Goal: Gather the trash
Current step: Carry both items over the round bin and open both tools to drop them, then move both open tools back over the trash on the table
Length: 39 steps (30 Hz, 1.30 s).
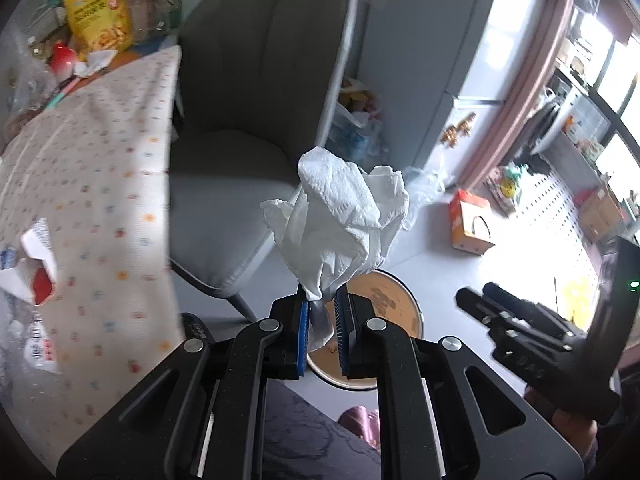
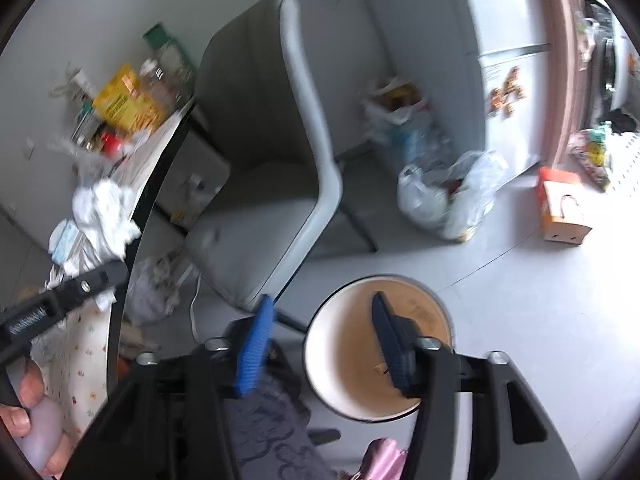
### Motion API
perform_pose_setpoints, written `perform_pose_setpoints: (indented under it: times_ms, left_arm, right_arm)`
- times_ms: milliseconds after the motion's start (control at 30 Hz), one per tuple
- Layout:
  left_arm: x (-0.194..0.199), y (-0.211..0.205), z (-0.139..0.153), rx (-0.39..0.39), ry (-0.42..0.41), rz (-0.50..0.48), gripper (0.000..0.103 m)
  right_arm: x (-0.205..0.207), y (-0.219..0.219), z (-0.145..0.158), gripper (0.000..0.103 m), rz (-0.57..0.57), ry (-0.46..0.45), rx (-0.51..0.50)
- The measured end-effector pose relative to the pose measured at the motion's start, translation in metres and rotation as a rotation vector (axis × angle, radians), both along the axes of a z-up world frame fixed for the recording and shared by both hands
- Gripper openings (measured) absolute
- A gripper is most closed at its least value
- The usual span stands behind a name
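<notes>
Your left tongs (image 1: pixel 323 322) clamp the crumpled paper towel (image 1: pixel 340 220) directly above the bin (image 1: pixel 404 308), frame centre; right tongs (image 2: pixel 320 344) gape empty.

The left tool (image 1: pixel 322 312) is holding a crumpled tissue (image 1: pixel 340 216) above the bin (image 2: pixel 378 348), which is standing on the floor just right of the chair (image 1: pixel 256 120). The worktop (image 1: pixel 92 168) is lying left of the chair, with a snack bag (image 1: pixel 98 12) sitting at its far end. The right tool (image 2: pixel 320 344) is hovering over the bin's near rim. Behind the bin, plastic bags (image 2: pixel 448 196) are resting on the floor, a carton (image 2: pixel 562 208) lying to their right
</notes>
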<state>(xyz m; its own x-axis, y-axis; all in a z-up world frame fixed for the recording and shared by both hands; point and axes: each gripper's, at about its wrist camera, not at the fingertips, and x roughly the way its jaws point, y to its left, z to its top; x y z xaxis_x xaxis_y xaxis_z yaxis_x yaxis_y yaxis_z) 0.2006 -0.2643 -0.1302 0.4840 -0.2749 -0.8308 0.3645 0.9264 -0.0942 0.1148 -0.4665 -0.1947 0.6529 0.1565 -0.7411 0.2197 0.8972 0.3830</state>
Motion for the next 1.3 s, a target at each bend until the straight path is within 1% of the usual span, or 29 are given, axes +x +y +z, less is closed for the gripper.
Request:
perform_pose_setpoints:
  times_ms: [167, 300, 367, 400, 433, 500, 533, 567, 733, 767, 800, 833, 867, 933, 1067, 1133, 1300]
  left_arm:
    - [0.001, -0.028, -0.012, -0.009, 0.044, -0.056, 0.012]
    - [-0.003, -0.051, -0.025, -0.014, 0.097, -0.112, 0.013]
    - [-0.006, -0.059, -0.028, -0.029, 0.115, -0.141, 0.028]
    - [-0.008, -0.062, -0.028, -0.035, 0.111, -0.151, 0.049]
    - [-0.010, -0.063, -0.027, -0.035, 0.101, -0.150, 0.060]
    - [-0.012, -0.061, -0.020, -0.043, 0.081, -0.149, 0.064]
    - [-0.013, -0.060, -0.017, -0.047, 0.077, -0.149, 0.071]
    - [-0.014, -0.058, -0.013, -0.054, 0.069, -0.147, 0.073]
    - [-0.016, -0.039, 0.002, -0.065, 0.034, -0.097, 0.076]
    - [-0.017, -0.034, 0.006, -0.070, 0.026, -0.087, 0.077]
    - [-0.018, -0.029, 0.010, -0.073, 0.012, -0.075, 0.082]
    - [-0.020, -0.025, 0.014, -0.077, 0.000, -0.067, 0.085]
    - [-0.021, -0.021, 0.019, -0.083, -0.016, -0.060, 0.086]
    - [-0.025, -0.011, 0.031, -0.095, -0.051, -0.039, 0.091]
    - [-0.030, 0.013, 0.054, -0.132, -0.112, 0.000, 0.094]
    - [-0.034, 0.026, 0.064, -0.148, -0.145, 0.022, 0.097]
    - [-0.042, 0.063, 0.082, -0.200, -0.211, 0.088, 0.097]
  right_arm:
    - [-0.018, -0.026, 0.011, 0.052, -0.056, -0.005, -0.014]
    - [-0.031, -0.043, 0.018, 0.052, -0.097, -0.014, -0.024]
    - [-0.036, -0.051, 0.020, 0.054, -0.117, -0.018, -0.030]
    - [-0.037, -0.055, 0.021, 0.054, -0.126, -0.019, -0.034]
    - [-0.040, -0.057, 0.022, 0.056, -0.138, -0.021, -0.040]
    - [-0.042, -0.062, 0.023, 0.057, -0.151, -0.023, -0.039]
    - [-0.043, -0.064, 0.023, 0.057, -0.156, -0.023, -0.037]
    - [-0.043, -0.065, 0.023, 0.057, -0.160, -0.023, -0.035]
    - [-0.044, -0.060, 0.029, 0.059, -0.148, -0.042, -0.033]
    - [-0.045, -0.058, 0.031, 0.061, -0.143, -0.048, -0.035]
    - [-0.045, -0.056, 0.033, 0.063, -0.139, -0.053, -0.038]
    - [-0.046, -0.054, 0.035, 0.066, -0.135, -0.059, -0.040]
    - [-0.046, -0.051, 0.039, 0.067, -0.129, -0.068, -0.044]
    - [-0.047, -0.045, 0.047, 0.075, -0.117, -0.089, -0.052]
    - [-0.049, -0.032, 0.063, 0.090, -0.098, -0.137, -0.062]
    - [-0.050, -0.023, 0.070, 0.094, -0.088, -0.155, -0.075]
    - [-0.045, 0.004, 0.088, 0.095, -0.043, -0.171, -0.091]
